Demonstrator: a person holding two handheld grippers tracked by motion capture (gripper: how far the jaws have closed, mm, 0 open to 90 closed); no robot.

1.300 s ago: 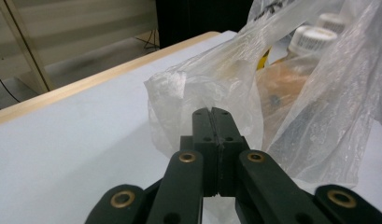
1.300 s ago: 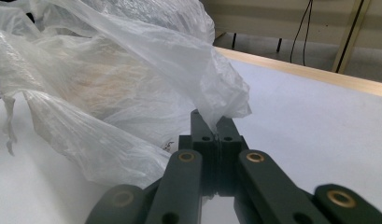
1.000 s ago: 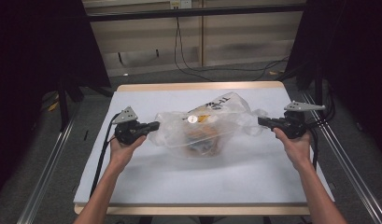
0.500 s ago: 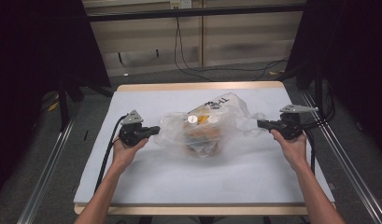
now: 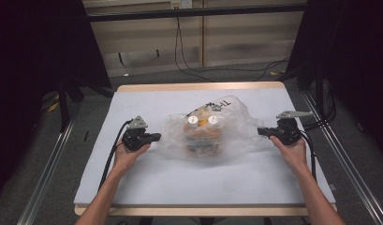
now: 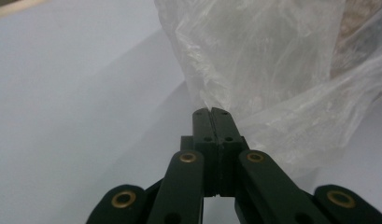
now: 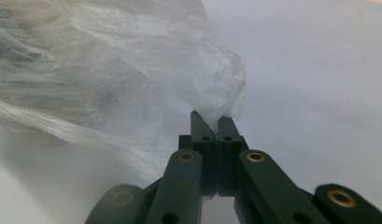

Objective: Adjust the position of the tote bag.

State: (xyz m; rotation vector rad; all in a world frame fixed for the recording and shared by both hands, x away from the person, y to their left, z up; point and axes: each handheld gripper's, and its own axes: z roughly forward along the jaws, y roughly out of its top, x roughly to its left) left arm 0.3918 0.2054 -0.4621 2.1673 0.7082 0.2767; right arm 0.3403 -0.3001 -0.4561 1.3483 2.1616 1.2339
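Your left gripper (image 5: 156,137) has its jaws pressed together at the left edge of the clear plastic bag (image 5: 212,129), no film visibly between them; your right gripper (image 5: 261,132) is clamped on a pinch of the bag's right edge. The bag lies mid-table (image 5: 147,187) with two white-capped bottles (image 5: 202,120) among its contents

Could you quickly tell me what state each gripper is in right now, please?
Left gripper: shut, fingers together at the edge of the plastic bag; a pinch on it cannot be told.
Right gripper: shut on the bag, film pinched between its fingers.
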